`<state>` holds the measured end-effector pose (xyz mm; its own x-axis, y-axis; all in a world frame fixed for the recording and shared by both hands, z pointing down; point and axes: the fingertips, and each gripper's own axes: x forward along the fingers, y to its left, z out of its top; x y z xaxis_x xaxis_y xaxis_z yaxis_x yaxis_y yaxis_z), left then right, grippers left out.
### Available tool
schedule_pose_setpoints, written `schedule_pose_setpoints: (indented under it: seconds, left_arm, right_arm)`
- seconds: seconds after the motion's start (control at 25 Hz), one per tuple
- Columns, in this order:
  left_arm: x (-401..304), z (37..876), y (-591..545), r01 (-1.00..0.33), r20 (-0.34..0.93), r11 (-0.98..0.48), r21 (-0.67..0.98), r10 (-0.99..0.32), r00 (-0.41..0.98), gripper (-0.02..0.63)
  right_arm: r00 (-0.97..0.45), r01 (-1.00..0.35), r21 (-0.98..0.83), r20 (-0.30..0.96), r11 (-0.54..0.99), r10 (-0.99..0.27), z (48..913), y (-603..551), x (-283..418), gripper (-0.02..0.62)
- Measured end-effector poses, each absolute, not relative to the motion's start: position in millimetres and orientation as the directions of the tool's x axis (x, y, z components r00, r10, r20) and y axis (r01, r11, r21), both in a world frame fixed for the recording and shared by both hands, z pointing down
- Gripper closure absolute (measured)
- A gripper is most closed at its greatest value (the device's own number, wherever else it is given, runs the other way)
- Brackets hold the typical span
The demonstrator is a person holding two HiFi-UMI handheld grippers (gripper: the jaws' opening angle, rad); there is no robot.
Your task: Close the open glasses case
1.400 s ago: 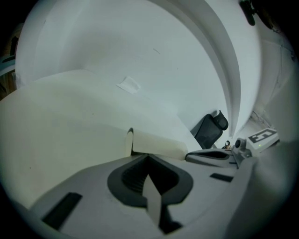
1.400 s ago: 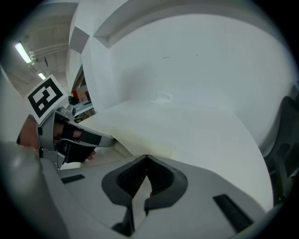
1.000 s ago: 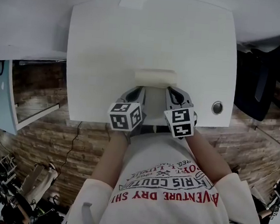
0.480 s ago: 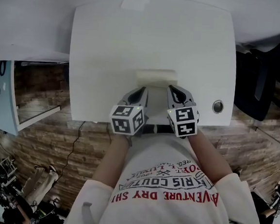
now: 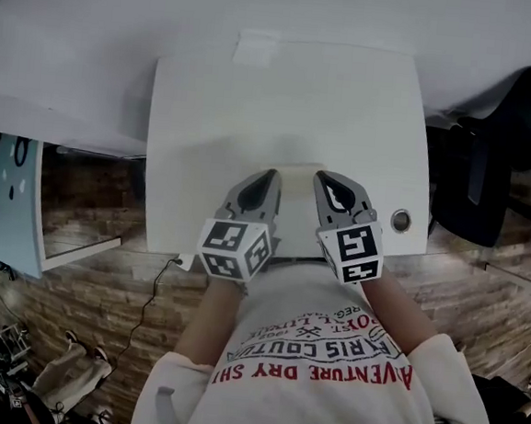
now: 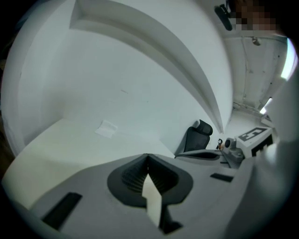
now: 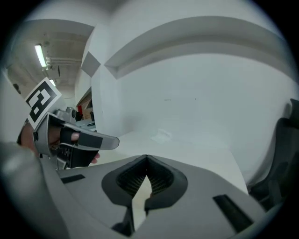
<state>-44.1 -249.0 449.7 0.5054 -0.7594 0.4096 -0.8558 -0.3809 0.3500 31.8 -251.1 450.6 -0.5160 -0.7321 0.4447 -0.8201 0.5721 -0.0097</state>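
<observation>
The left gripper (image 5: 267, 177) and right gripper (image 5: 324, 179) both have clenched, empty jaws. They are at the near edge of a white table (image 5: 218, 119), either side of the pale glasses case (image 5: 296, 169). A white wall (image 5: 98, 16) stands behind, a brick-patterned floor (image 5: 82, 301) lies below, and a black chair (image 5: 492, 162) is at right.

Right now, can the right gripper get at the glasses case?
Probably yes. The case lies on the table just beyond the right gripper, whose fingers are shut, and nothing stands between them.
</observation>
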Motion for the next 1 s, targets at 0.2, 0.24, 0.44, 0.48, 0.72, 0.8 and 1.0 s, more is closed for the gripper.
schedule_pose_setpoints:
  seconds: [0.2, 0.24, 0.44, 0.48, 0.72, 0.8, 1.0]
  left_arm:
    - [-45, 396, -254, -0.863, 0.305, -0.431, 0.264, -0.811, 0.499, 0.609]
    - [-47, 386, -255, -0.866, 0.284, -0.433, 0.250, -0.822, 0.493, 0.609]
    - [-53, 348, -258, -0.886, 0.209, -0.432, 0.169, -0.863, 0.460, 0.609]
    - [-55, 342, -259, -0.891, 0.200, -0.432, 0.138, -0.869, 0.452, 0.609]
    - [-58, 334, -258, -0.907, 0.181, -0.419, 0.048, -0.889, 0.421, 0.609]
    - [-61, 336, -256, -0.905, 0.181, -0.417, 0.077, -0.887, 0.424, 0.609]
    - [-65, 341, -253, -0.901, 0.188, -0.412, 0.132, -0.882, 0.431, 0.609]
  right_arm:
    - [-0.529, -0.830, 0.014, 0.296, 0.558, -0.795, 392, -261, 32, 0.583]
    - [-0.523, -0.836, 0.024, 0.266, 0.549, -0.809, 382, -262, 33, 0.584]
    - [-0.513, -0.854, -0.014, 0.194, 0.520, -0.836, 352, -263, 43, 0.583]
    - [-0.516, -0.853, -0.023, 0.188, 0.522, -0.835, 349, -263, 42, 0.584]
    - [-0.524, -0.846, -0.003, 0.192, 0.533, -0.830, 353, -260, 43, 0.584]
    - [-0.523, -0.846, -0.004, 0.201, 0.533, -0.828, 356, -257, 42, 0.584]
    - [-0.518, -0.849, -0.004, 0.198, 0.528, -0.832, 353, -257, 36, 0.584]
